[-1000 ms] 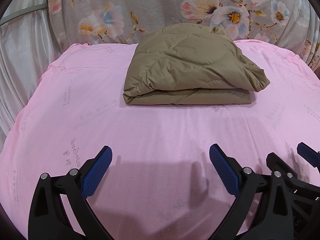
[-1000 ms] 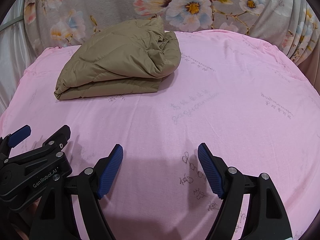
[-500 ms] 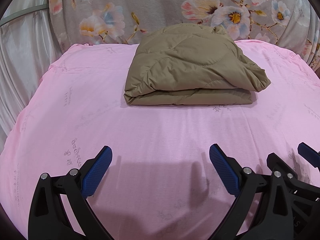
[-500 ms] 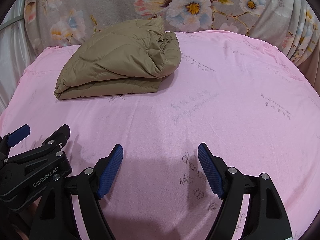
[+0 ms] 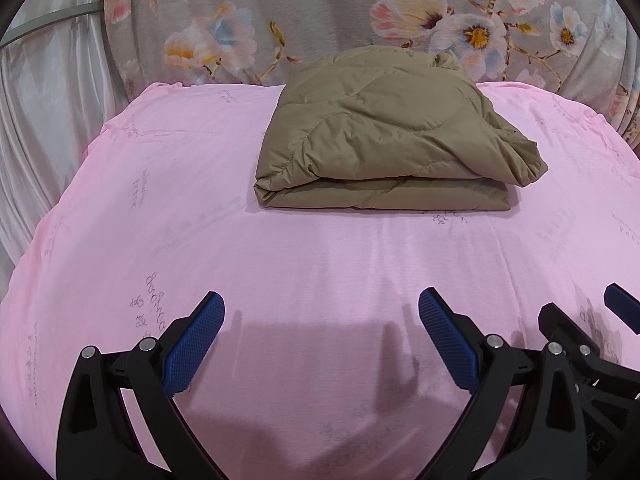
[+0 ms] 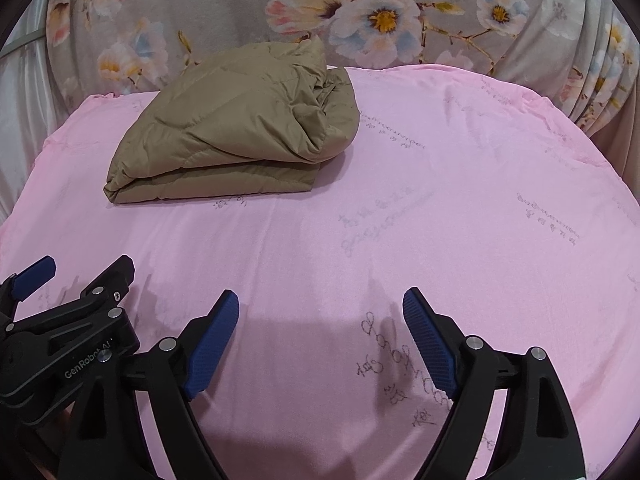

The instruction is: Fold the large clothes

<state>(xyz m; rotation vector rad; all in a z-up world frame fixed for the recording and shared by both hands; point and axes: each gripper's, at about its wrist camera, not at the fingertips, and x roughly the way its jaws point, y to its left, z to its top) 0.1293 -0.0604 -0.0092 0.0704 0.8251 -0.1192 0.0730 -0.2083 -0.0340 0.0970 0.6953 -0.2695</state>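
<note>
A tan quilted garment (image 5: 384, 136) lies folded in a thick rectangular bundle at the far middle of the pink sheet (image 5: 320, 248). In the right wrist view it (image 6: 240, 136) lies at the far left. My left gripper (image 5: 320, 312) is open and empty, low over the near part of the sheet, well short of the bundle. My right gripper (image 6: 320, 312) is open and empty, just to the right of the left one, also near the front. The left gripper's body shows at the right wrist view's lower left (image 6: 68, 328).
A grey floral curtain (image 5: 320, 20) hangs behind the sheet. Pale satin fabric (image 5: 40, 120) hangs at the left. The sheet's far edge curves down at the right (image 6: 580, 120). Bare pink sheet lies between the grippers and the bundle.
</note>
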